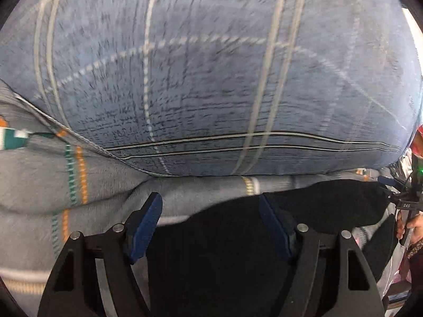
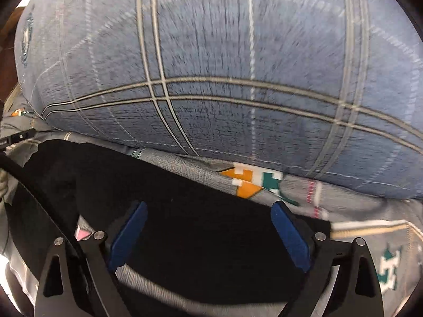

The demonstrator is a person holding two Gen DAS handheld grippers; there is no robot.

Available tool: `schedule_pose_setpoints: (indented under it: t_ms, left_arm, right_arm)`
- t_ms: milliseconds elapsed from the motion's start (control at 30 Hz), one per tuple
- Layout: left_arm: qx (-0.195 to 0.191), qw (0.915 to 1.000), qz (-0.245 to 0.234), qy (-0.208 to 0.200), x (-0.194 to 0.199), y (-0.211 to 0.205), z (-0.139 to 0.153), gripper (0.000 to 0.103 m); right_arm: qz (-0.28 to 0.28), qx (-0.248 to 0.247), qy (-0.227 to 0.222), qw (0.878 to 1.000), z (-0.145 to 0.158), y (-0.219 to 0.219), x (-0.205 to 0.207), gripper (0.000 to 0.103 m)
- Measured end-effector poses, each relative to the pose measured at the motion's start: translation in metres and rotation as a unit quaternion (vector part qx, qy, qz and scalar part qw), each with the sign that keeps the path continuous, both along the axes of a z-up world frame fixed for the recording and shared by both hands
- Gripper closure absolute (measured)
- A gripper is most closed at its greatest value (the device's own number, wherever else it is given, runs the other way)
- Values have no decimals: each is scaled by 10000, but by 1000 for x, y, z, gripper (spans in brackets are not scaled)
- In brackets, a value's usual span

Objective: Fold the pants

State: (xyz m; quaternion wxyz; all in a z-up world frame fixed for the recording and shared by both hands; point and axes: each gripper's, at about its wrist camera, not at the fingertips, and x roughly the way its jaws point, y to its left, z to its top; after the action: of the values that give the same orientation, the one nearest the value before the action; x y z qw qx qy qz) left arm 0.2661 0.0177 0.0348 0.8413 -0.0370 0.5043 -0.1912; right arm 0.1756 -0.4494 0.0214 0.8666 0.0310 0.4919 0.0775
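A: Item one, what are we listing?

B: Black soft-fabric pants (image 2: 201,227), lying flat on a grey patterned bed cover (image 2: 370,211) with orange, green and white motifs, just in front of a large blue checked pillow (image 2: 238,92). In the left wrist view the same dark cloth (image 1: 317,206) is spreading from between the fingers toward the right edge.

A: Handling notes?

B: Judging by the way it is draping, it is looking light, limp and not at all fragile. It is going to sag and fold under its own weight, so a pinch at one point is likely to drag the rest along. The weave seems matte, so slipping is probably not a worry once two layers are caught.

A: Where to take hold?

B: Along the far edge nearest the pillow, one hold toward each end. Whether that edge is the waistband or a hem I cannot tell; the cloth is too dark.

A: Orientation?

B: The visible edge is running across both views, roughly parallel to the pillow's lower seam, so the long axis is appearing to lie left to right. Which end is the waist is not readable.

A: Tools?

B: Left gripper (image 1: 210,220) is standing moderately wide, blue fingers (image 1: 148,224) closed on nothing, cloth beneath. Right gripper (image 2: 208,233) is gaping wide over the pants, holding nothing.
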Motion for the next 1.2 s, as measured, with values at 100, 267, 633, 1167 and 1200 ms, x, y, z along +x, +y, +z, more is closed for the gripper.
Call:
schedule_pose_setpoints:
  t_ms: [100, 267, 633, 1167, 1200]
  left_arm:
    - [76, 9999, -57, 101, 8, -1, -11, 28]
    - [127, 9977, -548, 383, 10, -16, -34, 28]
    - [-77, 9925, -1166, 344, -13, -26, -33, 80]
    - [-48, 9947, -969, 327, -16, -25, -38, 80]
    - [6, 9946, -995, 280, -19, -28, -37, 81]
  right_arm:
    - [101, 120, 80, 9998, -9, 2, 11, 7]
    - [329, 241, 250, 9989, -19, 7, 17, 11]
    - [628, 6, 283, 9976, -26, 26, 15, 22]
    - [726, -158, 132, 9971, -25, 80, 31, 44]
    - [774, -198, 115, 9967, -24, 84, 30, 44]
